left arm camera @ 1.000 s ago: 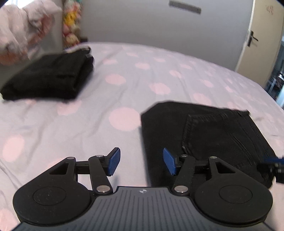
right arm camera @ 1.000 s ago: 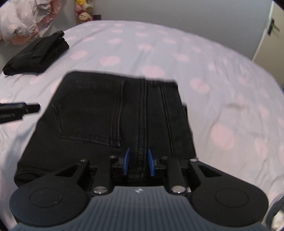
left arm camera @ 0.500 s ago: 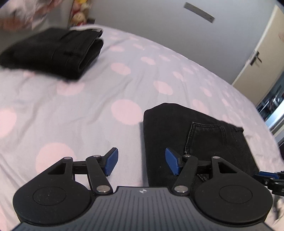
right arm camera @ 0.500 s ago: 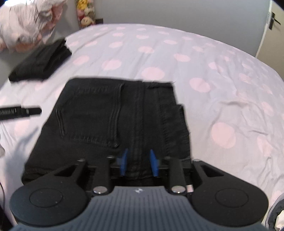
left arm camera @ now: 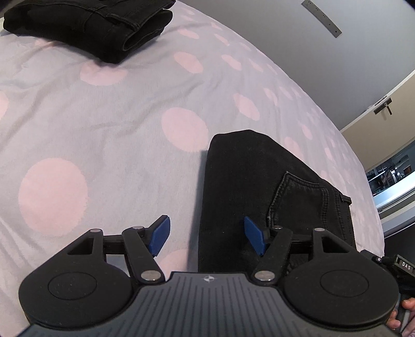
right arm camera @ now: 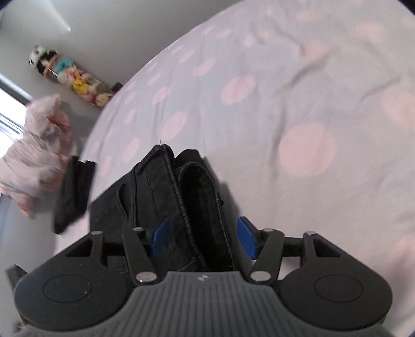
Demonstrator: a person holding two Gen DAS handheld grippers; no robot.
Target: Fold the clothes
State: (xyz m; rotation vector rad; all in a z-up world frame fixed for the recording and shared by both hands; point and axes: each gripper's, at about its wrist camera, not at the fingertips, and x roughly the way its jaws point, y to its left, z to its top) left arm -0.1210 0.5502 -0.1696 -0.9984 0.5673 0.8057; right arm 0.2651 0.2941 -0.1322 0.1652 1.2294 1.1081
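Folded black jeans [left arm camera: 259, 186] lie on the polka-dot bedspread [left arm camera: 103, 116]. My left gripper [left arm camera: 206, 237] is open, low over the jeans' left folded edge, one pad over the sheet and one over the denim. In the right wrist view my right gripper [right arm camera: 202, 238] is open, its pads either side of the jeans' [right arm camera: 181, 202] waistband end, which stands up between them. A second folded black pair [left arm camera: 88, 23] lies at the far left; it also shows in the right wrist view [right arm camera: 71, 197].
A pink plush blanket heap [right arm camera: 36, 155] and a row of soft toys [right arm camera: 72, 77] sit by the wall at the bed's head. A door [left arm camera: 384, 109] stands at the right. The right gripper's handle [left arm camera: 396, 267] shows at the lower right.
My right gripper has opened wide and tilted hard to the left over the jeans' waistband end. My left gripper has dropped closer to the jeans' left edge, still open.
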